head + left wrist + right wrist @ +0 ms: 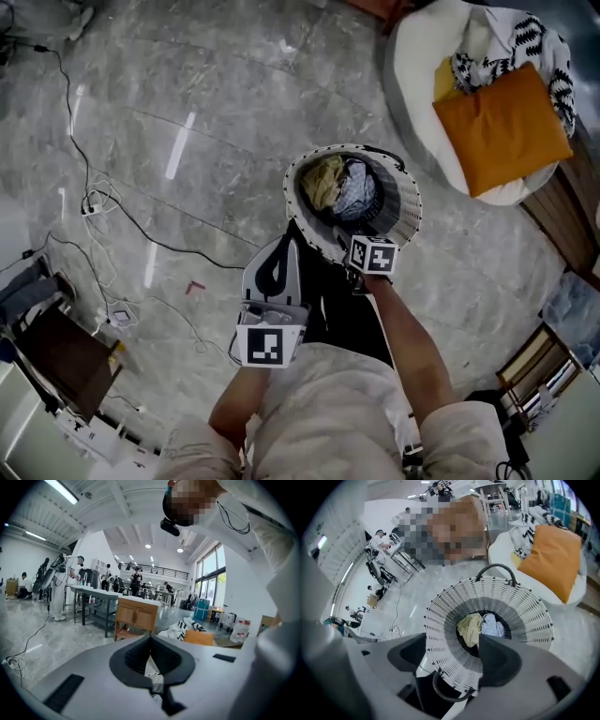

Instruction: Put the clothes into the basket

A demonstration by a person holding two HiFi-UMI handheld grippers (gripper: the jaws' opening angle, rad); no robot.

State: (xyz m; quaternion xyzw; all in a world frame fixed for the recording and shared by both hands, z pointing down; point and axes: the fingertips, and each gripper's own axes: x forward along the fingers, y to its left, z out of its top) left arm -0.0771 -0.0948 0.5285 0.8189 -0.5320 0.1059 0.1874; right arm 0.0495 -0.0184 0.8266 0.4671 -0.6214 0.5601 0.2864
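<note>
A white woven basket (405,202) with dark handles stands on the marble floor, holding a yellow garment (323,181) and a pale checked one (359,190). Both garments show deep inside the basket (440,620) in the right gripper view. My right gripper (368,246) hovers at the basket's near rim, open (452,638) and with nothing between its jaws. My left gripper (284,242) sits lower left of the basket, pointing out into the room, its jaws shut (151,637) with no cloth seen in them. Something black, seemingly cloth (342,314), lies on the floor by the basket's near side.
A white round cushion seat (412,75) at the upper right carries an orange pillow (502,127) and a black-and-white patterned cloth (525,42). Cables (94,202) trail across the floor at left, near a dark cabinet (66,361). A wooden cabinet (136,616) stands farther off.
</note>
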